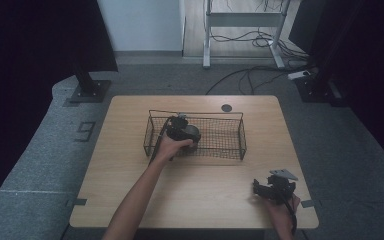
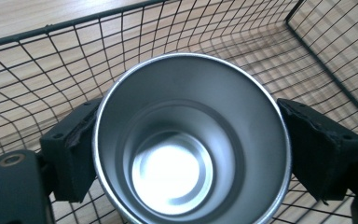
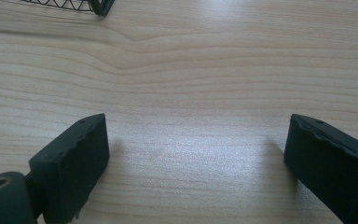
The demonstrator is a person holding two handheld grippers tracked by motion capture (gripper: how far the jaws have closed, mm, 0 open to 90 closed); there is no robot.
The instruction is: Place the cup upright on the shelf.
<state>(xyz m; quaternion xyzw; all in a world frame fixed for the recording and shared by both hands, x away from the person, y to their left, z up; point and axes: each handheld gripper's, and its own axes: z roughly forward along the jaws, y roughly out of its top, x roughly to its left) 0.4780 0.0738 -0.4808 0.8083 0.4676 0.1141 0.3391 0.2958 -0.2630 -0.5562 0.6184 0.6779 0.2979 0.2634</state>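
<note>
A shiny steel cup (image 2: 191,140) stands upright inside the black wire basket (image 2: 51,70), its open mouth facing the camera. My left gripper (image 2: 189,114) is shut on it, one black pad on each side of the rim. In the high view the left gripper (image 1: 182,131) reaches down into the left half of the basket (image 1: 242,135), with the person's hand behind it. My right gripper (image 3: 196,135) hovers open just over bare wood, nothing between its pads. It sits near the table's front right corner (image 1: 260,187).
The wooden table (image 1: 205,185) has a round cable grommet (image 1: 226,107) behind the basket. A basket corner (image 3: 100,7) shows at the top left of the right gripper view. Stand bases and cables lie on the floor beyond the table.
</note>
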